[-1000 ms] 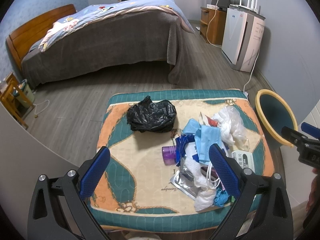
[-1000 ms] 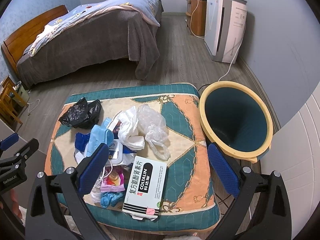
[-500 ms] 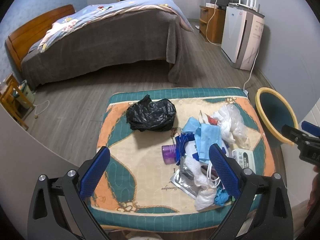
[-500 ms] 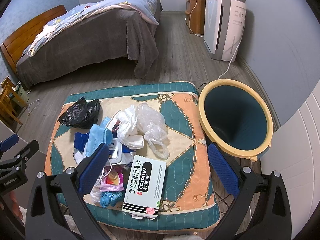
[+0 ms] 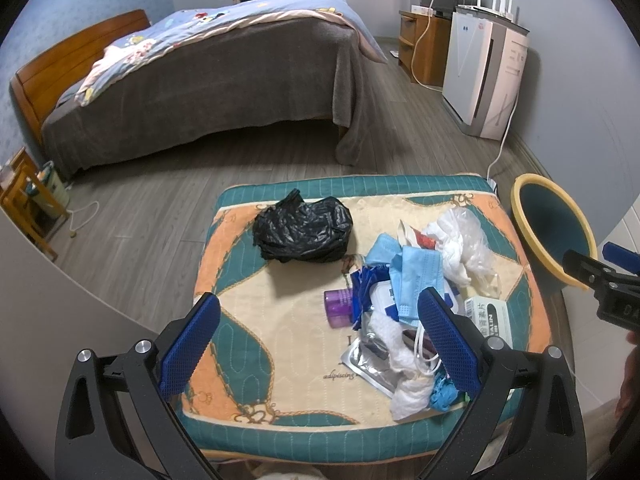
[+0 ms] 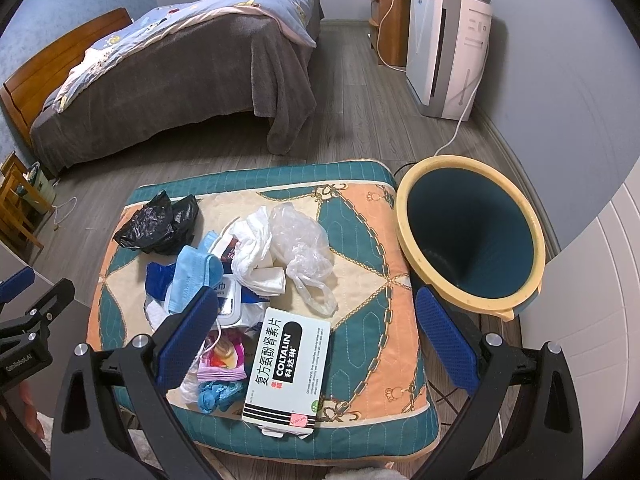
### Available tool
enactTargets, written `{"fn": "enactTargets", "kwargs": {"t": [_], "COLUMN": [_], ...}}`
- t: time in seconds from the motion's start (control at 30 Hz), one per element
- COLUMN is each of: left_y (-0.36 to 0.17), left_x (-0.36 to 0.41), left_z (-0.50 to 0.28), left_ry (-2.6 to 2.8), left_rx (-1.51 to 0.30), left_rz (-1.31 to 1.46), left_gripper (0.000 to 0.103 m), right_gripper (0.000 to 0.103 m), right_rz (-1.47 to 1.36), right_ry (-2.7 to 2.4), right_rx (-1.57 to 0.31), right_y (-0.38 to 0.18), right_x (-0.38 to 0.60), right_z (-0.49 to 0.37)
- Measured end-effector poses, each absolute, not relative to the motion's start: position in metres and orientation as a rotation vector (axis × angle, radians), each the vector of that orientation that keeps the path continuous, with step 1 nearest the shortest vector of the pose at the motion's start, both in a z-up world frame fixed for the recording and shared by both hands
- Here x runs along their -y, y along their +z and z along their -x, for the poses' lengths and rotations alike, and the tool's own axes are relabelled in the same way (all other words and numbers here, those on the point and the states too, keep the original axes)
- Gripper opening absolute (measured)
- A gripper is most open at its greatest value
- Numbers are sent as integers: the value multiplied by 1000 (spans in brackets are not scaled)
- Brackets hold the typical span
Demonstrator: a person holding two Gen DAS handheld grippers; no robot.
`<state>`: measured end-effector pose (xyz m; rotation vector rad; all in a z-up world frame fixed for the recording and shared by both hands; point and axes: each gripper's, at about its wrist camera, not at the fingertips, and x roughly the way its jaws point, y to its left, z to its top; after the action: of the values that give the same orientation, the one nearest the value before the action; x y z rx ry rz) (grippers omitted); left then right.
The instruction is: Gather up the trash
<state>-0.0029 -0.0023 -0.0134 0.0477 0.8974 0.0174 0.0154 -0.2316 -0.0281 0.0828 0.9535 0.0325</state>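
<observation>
A patterned cushion [image 5: 280, 336] [image 6: 360, 248] carries a pile of trash: a black plastic bag [image 5: 304, 230] [image 6: 158, 224], blue face masks [image 5: 408, 276] [image 6: 192, 276], a clear plastic bag [image 5: 468, 240] [image 6: 304, 248], a purple bottle [image 5: 338, 306] and a white COLTALIN box [image 6: 286, 372] [image 5: 488, 316]. A teal bin with a yellow rim [image 6: 468, 236] [image 5: 550, 232] stands right of the cushion. My left gripper [image 5: 320, 346] is open and empty over the cushion's near edge. My right gripper [image 6: 316, 346] is open and empty above the box.
A bed with a grey blanket [image 5: 208, 80] stands behind the cushion across wooden floor. A white appliance [image 5: 486, 76] with a cord and a wooden cabinet [image 5: 424, 46] stand at the back right wall. A small wooden stand [image 5: 28, 200] is at far left.
Both grippers stay open and empty. The views shift only slightly; the trash has not moved.
</observation>
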Motion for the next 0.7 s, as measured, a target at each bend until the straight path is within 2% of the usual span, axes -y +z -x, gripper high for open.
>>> {"fn": "enactTargets", "kwargs": {"t": [0.4,0.7], "left_y": [-9,-5], "left_x": [3,9], "left_z": [4,-26], "left_ry": [8,-33], "left_rx": [-868,-854], "left_rz": [-45,-47], "left_gripper": [98,98], "right_gripper": [97,97], "right_rz": [-91,-200], "right_ry": [29,-60], "right_rx": [-970,-1114], "right_y": [-30,-68], "right_x": [231,236], "right_z": [-14,-33]}}
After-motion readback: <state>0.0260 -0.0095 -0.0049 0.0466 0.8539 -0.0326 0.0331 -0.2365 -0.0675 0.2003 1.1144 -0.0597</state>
